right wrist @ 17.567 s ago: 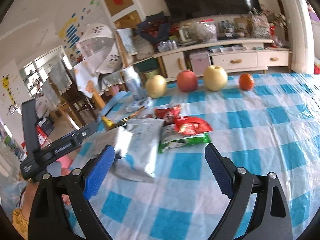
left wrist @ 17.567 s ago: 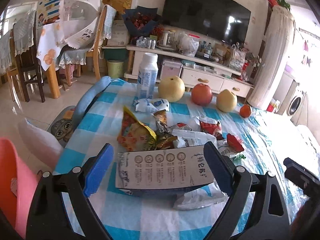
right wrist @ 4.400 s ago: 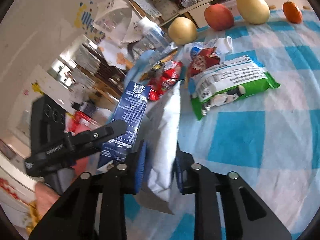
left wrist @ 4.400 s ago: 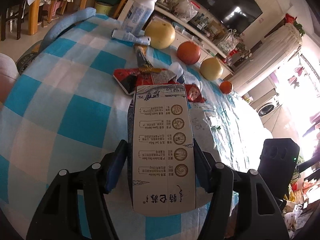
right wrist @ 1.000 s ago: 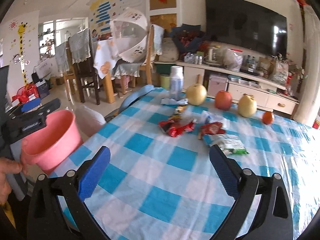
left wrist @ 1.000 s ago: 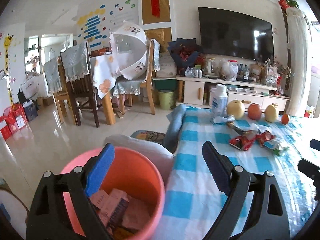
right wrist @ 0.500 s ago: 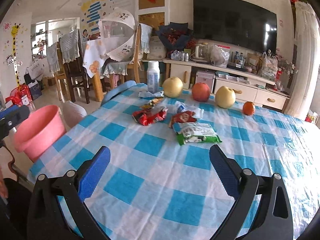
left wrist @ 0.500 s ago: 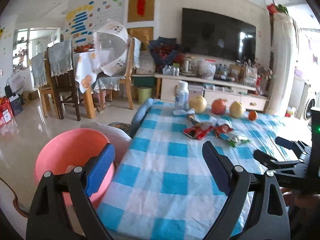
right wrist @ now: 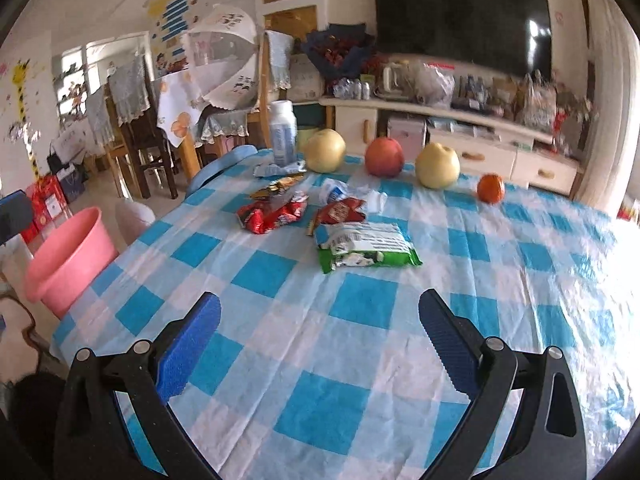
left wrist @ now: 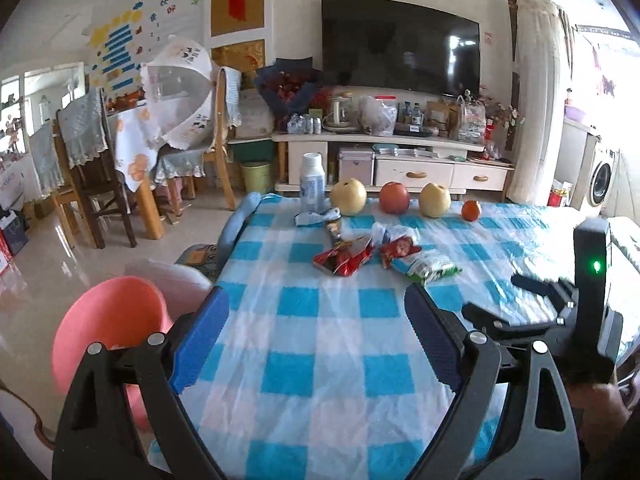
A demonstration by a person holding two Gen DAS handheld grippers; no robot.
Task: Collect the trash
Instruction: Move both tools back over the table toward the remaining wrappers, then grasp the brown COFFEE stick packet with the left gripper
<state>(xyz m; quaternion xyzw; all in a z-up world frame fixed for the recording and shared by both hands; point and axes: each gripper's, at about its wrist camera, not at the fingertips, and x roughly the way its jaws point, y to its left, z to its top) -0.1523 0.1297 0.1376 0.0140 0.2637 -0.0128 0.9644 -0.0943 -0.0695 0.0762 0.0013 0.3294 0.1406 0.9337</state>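
Observation:
Snack wrappers lie mid-table on the blue checked cloth: a red wrapper, a smaller red one, a green and white bag, and a crumpled white and blue wrapper by the bottle. The pink bin stands on the floor off the table's left edge. My left gripper is open and empty over the near table. My right gripper is open and empty, also short of the wrappers; it shows in the left wrist view.
A white bottle, two yellow pears, a red apple and a small orange line the table's far edge. A blue chair back sits at the left side. Dining chairs and a TV cabinet stand beyond.
Both grippers, open and empty, have swung from the pink bin back toward the table. The wrappers now look closer in both views.

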